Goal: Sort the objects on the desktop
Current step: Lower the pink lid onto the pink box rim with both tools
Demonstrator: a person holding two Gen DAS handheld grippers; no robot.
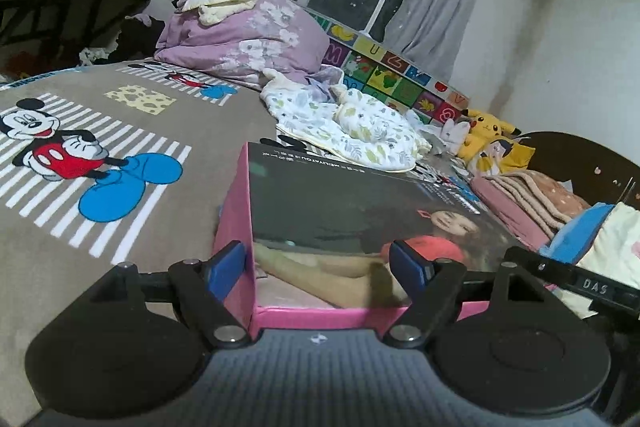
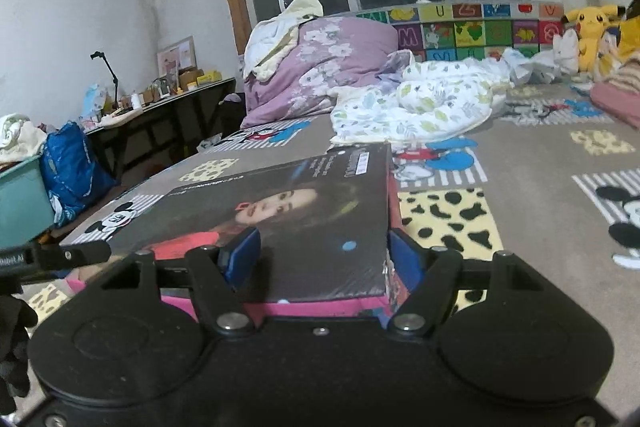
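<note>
A flat box (image 1: 340,211) with pink sides and a dark lid showing a printed portrait lies on the Mickey Mouse bed cover (image 1: 80,247). My left gripper (image 1: 316,267) straddles its near left corner. The left blue pad lies beside the pink side wall and the right pad over the lid. In the right wrist view my right gripper (image 2: 322,259) straddles the box (image 2: 312,219) at its near right corner, one pad over the lid and one beside the right wall. Both sets of jaws stand wide apart. I cannot tell whether the box is lifted.
A purple duvet heap (image 1: 248,43) and a leaf-print cloth (image 1: 348,123) lie beyond the box. A yellow plush (image 1: 488,125) and folded pink blankets (image 1: 528,199) sit far right. Off the bed's left edge are a cluttered desk (image 2: 160,107), a blue bag (image 2: 68,167) and a teal bin (image 2: 20,199).
</note>
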